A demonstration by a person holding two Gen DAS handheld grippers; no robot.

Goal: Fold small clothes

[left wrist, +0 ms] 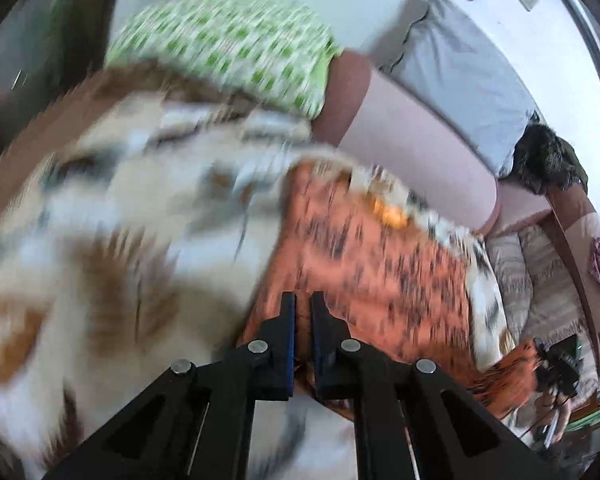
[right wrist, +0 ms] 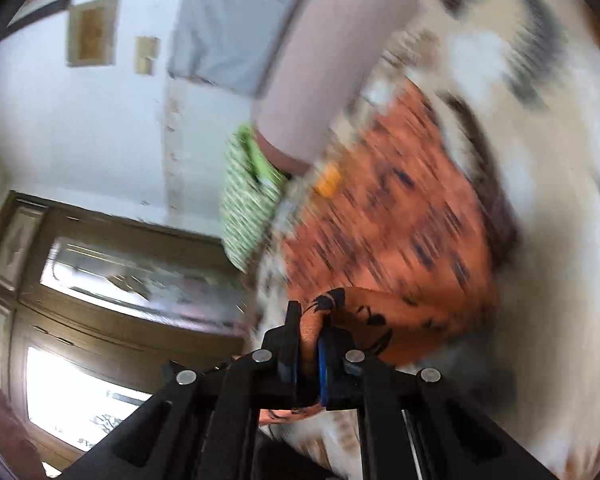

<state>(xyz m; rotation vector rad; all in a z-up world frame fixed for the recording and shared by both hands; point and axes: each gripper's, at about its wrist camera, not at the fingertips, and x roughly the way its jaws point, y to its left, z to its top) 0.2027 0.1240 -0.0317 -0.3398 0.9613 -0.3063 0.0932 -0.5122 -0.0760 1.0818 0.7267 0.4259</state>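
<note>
An orange garment with dark markings (left wrist: 376, 256) lies spread on a cream and brown patterned blanket (left wrist: 100, 208); both views are motion-blurred. My left gripper (left wrist: 303, 300) is nearly shut at the garment's near edge, with orange cloth between its fingers. My right gripper (right wrist: 310, 312) is shut on a bunched corner of the same orange garment (right wrist: 388, 216), which stretches away from it. The right gripper, holding the far corner, shows small at the lower right of the left wrist view (left wrist: 548, 364).
A green and white patterned pillow (left wrist: 228, 44) lies at the head of the bed. A pale pink headboard cushion (left wrist: 412, 136) and a grey pillow (left wrist: 460, 76) run along the wall. A dark furry item (left wrist: 544, 160) sits at the right. A wooden door (right wrist: 100, 280) shows at left.
</note>
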